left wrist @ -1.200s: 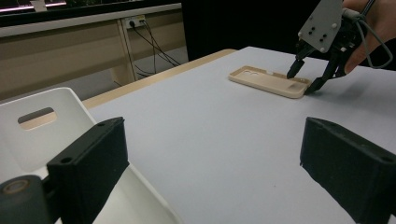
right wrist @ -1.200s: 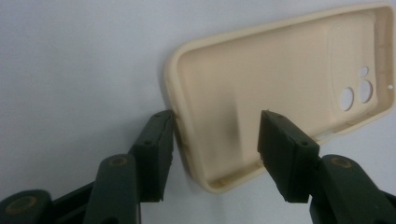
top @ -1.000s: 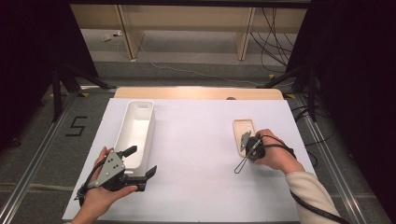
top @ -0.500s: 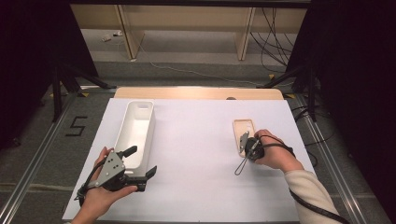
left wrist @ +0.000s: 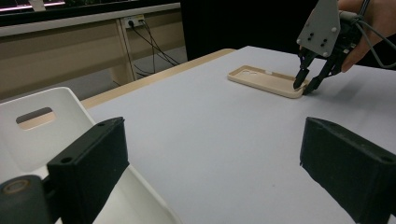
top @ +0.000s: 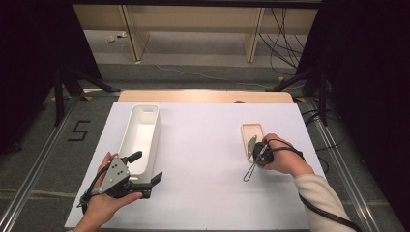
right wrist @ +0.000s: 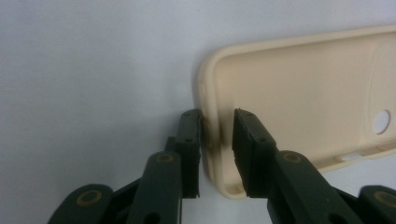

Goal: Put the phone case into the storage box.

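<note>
While the right gripper (right wrist: 217, 140) straddles the near end wall of the beige phone case (top: 253, 134), its jaws have just been closing, one outside, one inside, a gap still showing at the inner pad; not yet clamped. Lying at the right of the white table (top: 203, 159), hollow up, the case runs its long axis near to far, camera hole at the far end; the left gripper (top: 145, 170) rests spread wide, empty, beside the white bin (top: 140, 135).

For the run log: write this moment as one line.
right hand-held gripper: jaws just closing astride phone case wall | left hand-held gripper: open, idle by white bin
</note>
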`<state>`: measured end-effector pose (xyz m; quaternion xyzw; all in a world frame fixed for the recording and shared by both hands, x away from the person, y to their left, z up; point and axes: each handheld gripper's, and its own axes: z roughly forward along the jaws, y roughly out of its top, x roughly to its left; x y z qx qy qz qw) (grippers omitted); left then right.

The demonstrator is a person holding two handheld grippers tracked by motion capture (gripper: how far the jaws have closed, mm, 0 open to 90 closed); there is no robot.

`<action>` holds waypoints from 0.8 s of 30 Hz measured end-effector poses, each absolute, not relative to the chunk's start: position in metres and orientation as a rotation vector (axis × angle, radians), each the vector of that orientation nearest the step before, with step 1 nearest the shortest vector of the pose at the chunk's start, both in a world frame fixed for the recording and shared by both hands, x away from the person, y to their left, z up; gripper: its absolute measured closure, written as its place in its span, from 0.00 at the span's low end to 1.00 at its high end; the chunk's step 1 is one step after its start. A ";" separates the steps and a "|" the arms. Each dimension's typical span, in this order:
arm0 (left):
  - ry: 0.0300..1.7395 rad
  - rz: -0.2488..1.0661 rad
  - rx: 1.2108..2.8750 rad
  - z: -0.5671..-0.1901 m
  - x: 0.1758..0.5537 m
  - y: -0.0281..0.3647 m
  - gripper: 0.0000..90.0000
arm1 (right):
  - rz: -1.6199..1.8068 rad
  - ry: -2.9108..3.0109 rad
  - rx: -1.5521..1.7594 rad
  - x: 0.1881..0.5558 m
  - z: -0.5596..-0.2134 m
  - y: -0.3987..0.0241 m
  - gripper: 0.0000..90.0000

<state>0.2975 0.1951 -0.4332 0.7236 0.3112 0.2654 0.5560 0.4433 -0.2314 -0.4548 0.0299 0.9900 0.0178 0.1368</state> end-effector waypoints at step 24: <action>0.730 0.625 1.706 -0.433 0.297 0.195 0.08 | 0.026 2.876 0.038 0.441 -0.455 -0.229 0.91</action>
